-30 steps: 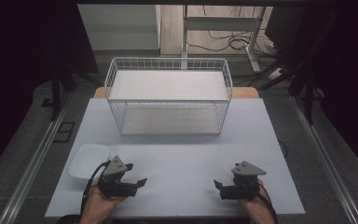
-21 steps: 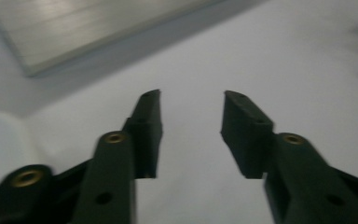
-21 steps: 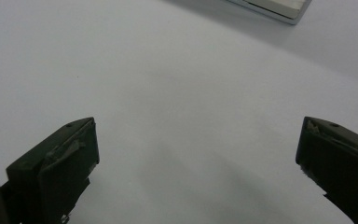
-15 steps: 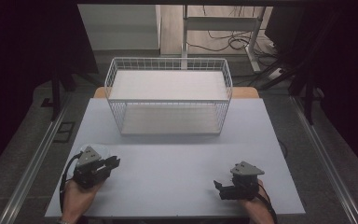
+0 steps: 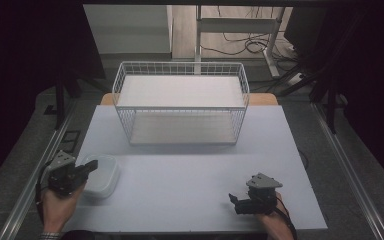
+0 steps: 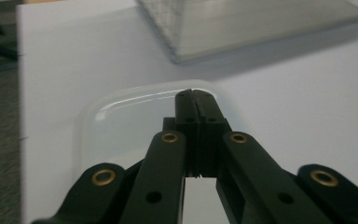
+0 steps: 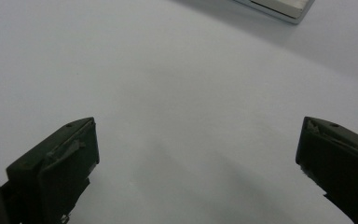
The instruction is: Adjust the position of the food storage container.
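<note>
Fingers of the left gripper (image 6: 196, 100) were pressed together, pad against pad, nothing between them; the jaws had just been closing. In the left gripper view the closed tips hung over the far rim of a shallow white tray (image 6: 121, 126); whether they touched it could not be told. The right gripper (image 7: 198, 154) had its jaws spread wide over bare table, nothing between them.

High view, near edge: left gripper (image 5: 91, 165) at the left side of the white table (image 5: 190, 170), held in a hand (image 5: 60, 207), tips pointing right over the white tray (image 5: 105, 175). The tray lay flat on the table near its front left corner. Right gripper (image 5: 234, 201) sat near the front right, well apart from the tray, jaws pointing left.

Farther back: a white wire basket (image 5: 180, 107) stood upright at the table's far edge, centred. Beyond it, floor with cables (image 5: 240, 45) and a desk frame (image 5: 240, 25).
</note>
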A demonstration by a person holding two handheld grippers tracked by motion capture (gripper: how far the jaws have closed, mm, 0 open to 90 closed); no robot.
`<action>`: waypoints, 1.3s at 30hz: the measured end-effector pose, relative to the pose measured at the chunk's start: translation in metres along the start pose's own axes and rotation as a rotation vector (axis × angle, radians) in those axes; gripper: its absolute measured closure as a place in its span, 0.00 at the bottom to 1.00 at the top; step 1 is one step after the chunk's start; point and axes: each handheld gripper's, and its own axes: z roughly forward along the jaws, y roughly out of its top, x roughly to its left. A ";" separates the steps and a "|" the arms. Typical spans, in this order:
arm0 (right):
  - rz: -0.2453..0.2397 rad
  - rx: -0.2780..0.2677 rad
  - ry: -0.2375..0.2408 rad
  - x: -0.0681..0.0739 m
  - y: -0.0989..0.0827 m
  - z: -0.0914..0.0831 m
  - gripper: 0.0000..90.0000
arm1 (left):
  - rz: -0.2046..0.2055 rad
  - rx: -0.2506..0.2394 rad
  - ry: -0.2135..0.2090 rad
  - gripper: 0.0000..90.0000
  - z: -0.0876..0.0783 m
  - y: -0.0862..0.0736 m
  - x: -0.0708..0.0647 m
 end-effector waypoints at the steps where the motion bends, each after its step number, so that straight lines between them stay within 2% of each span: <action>1: -0.001 0.000 0.000 0.000 0.000 0.000 0.00 | -0.013 -0.009 0.023 1.00 -0.002 -0.001 0.006; 2: -0.001 0.001 0.001 0.000 0.000 0.000 0.00 | -0.031 -0.016 0.047 1.00 -0.005 -0.004 0.014; 3: -0.001 0.001 0.001 0.000 0.000 0.000 0.00 | -0.031 -0.016 0.047 1.00 -0.005 -0.004 0.014; 9: -0.006 0.007 0.003 0.001 0.000 0.001 0.00 | -0.083 0.002 0.148 1.00 -0.004 -0.015 0.040; 12: -0.014 0.010 0.002 0.001 0.000 0.001 0.00 | -0.122 0.029 0.150 1.00 0.002 -0.020 0.050; 15: -0.017 0.018 0.000 0.002 0.000 0.002 0.00 | -0.134 0.058 0.132 1.00 0.009 -0.022 0.051; 28: -0.009 0.021 -0.014 0.002 0.000 0.003 0.00 | -0.134 0.064 0.036 1.00 0.029 -0.012 0.033; 30: -0.007 0.016 -0.018 0.002 0.000 0.004 0.00 | -0.118 0.072 0.019 1.00 0.034 -0.009 0.026; 31: -0.005 0.014 -0.020 0.002 0.000 0.004 0.00 | -0.100 0.080 -0.002 1.00 0.040 -0.005 0.018; 32: -0.005 0.014 -0.020 0.002 0.000 0.004 0.00 | -0.100 0.080 -0.002 1.00 0.040 -0.005 0.018; 35: -0.007 0.011 -0.023 0.003 0.001 0.004 0.00 | -0.065 0.092 -0.027 1.00 0.050 0.002 0.005; 39: -0.006 0.014 -0.022 0.003 0.001 0.004 0.00 | -0.038 0.103 -0.064 1.00 0.060 0.008 -0.010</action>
